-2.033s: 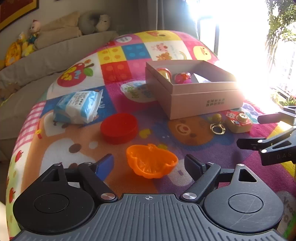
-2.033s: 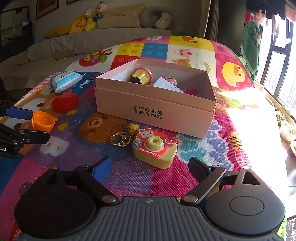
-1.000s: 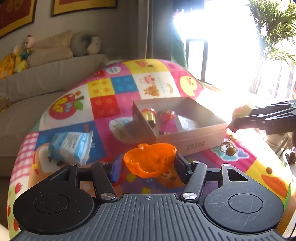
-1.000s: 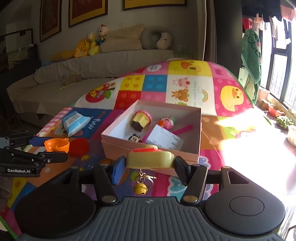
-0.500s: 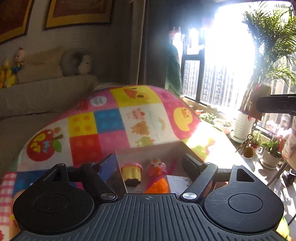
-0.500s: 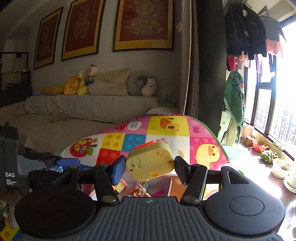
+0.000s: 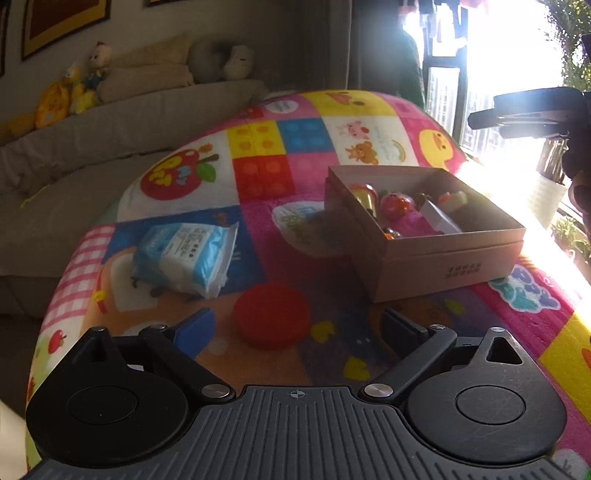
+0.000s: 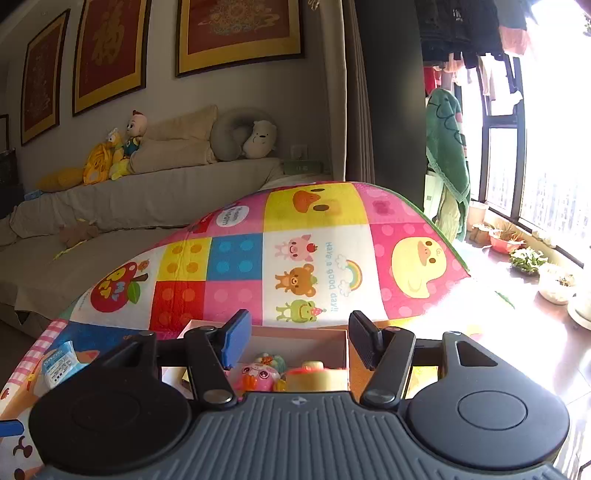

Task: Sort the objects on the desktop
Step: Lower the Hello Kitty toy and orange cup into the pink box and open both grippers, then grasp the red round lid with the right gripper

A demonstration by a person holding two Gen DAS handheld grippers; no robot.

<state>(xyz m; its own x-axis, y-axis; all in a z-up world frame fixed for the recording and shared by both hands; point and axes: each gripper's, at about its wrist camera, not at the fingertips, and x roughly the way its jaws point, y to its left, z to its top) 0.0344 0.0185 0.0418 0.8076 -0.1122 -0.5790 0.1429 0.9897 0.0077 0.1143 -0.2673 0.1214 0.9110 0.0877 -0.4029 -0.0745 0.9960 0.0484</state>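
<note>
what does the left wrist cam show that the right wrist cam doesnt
Only the left wrist view shows the red round lid on the mat, the box's printed front side, and the right gripper seen from outside, above the box.

Only the right wrist view shows the framed pictures on the wall and the green blanket by the window.

Both show the open cardboard box with toys inside, the wipes packet, the colourful mat and the sofa with plush toys.
</note>
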